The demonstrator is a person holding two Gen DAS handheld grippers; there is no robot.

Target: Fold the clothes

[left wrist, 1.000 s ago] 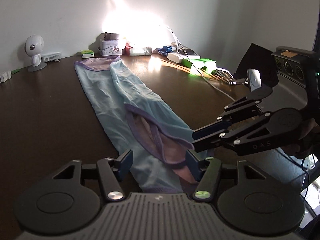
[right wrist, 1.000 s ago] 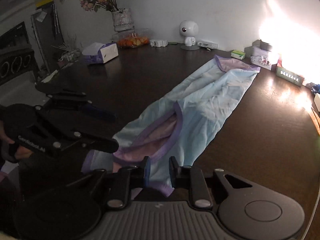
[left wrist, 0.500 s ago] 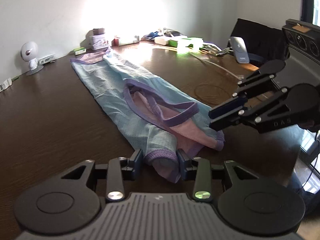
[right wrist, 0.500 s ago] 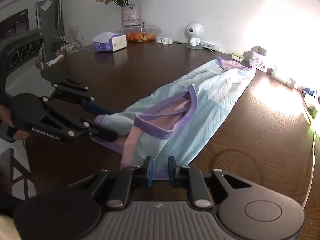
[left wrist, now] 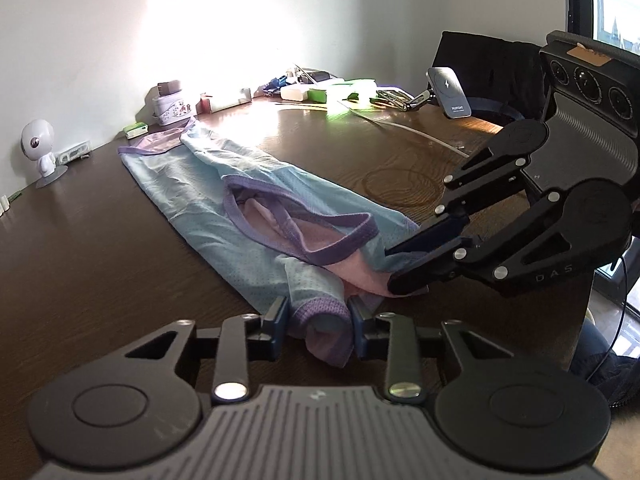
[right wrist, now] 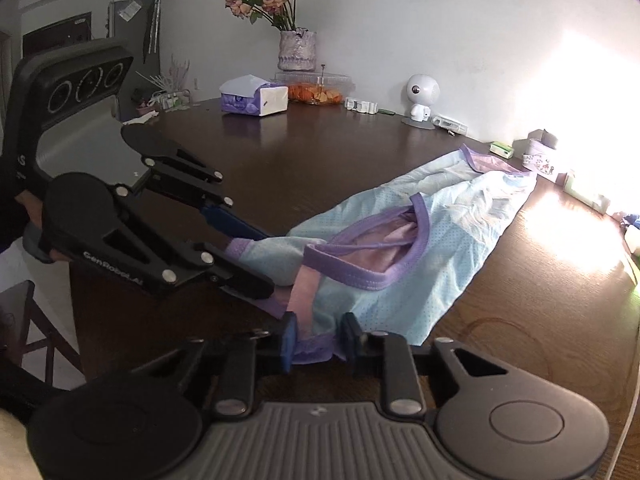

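A light blue shirt with purple trim (left wrist: 224, 184) lies folded lengthwise on the dark wooden table (left wrist: 80, 248), running from me toward the wall; it also shows in the right wrist view (right wrist: 452, 232). My left gripper (left wrist: 319, 318) is shut on the shirt's near left corner, a purple-hemmed sleeve end. My right gripper (right wrist: 318, 334) is shut on the near right corner of the shirt. Each gripper shows in the other's view, my right gripper (left wrist: 404, 268) at the right and my left gripper (right wrist: 256, 260) at the left. The near end of the shirt is bunched and raised.
A white robot figurine (left wrist: 40, 148), a tin (left wrist: 172, 108) and green boxes (left wrist: 340, 94) line the wall. A phone stand (left wrist: 448, 92) and a cable (left wrist: 416, 136) are at the right. A tissue box (right wrist: 256, 100), a flower vase (right wrist: 296, 48) and a fruit tray (right wrist: 316, 92) stand at the far left.
Both grippers have closed onto the shirt's near corners and lifted them, bunching the near end. The left gripper went from wide open to shut on the sleeve end.
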